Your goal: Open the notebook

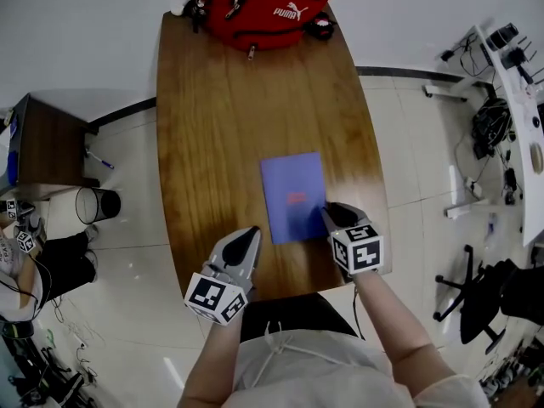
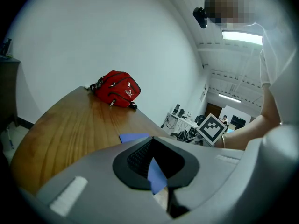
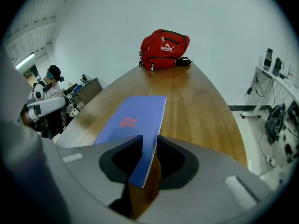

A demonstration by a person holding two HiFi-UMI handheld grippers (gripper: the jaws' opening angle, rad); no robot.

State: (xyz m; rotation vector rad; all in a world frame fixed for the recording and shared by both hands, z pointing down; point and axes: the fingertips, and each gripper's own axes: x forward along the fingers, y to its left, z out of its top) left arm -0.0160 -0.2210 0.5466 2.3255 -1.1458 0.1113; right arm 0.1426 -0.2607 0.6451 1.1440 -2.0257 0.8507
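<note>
I see the blue notebook (image 1: 293,195) lying closed on the table (image 1: 212,126), long axis pointing away from me. My right gripper (image 1: 333,215) is nearer, its jaws part-open astride the near right corner. The left gripper (image 1: 249,238), tips together and empty, sits just left of the notebook.

Blue notebook (image 1: 291,175) (red mark (image 1: 297,198) on cover), red bag (image 1: 263,2), brown wood-grain table (image 1: 221,143)

The desk (image 1: 212,126) was wood, its grain clear under a smooth, glossy varnish, and the notebook (image 1: 293,195) near its front edge had a smooth, matt blue card cover over paper leaves. At the far edge the red bag (image 1: 263,2) was woven cloth with shiny metal zip pulls. The left gripper (image 1: 251,233) and the right gripper (image 1: 331,214) had matt grey plastic shells and black ribbed pads.
</note>
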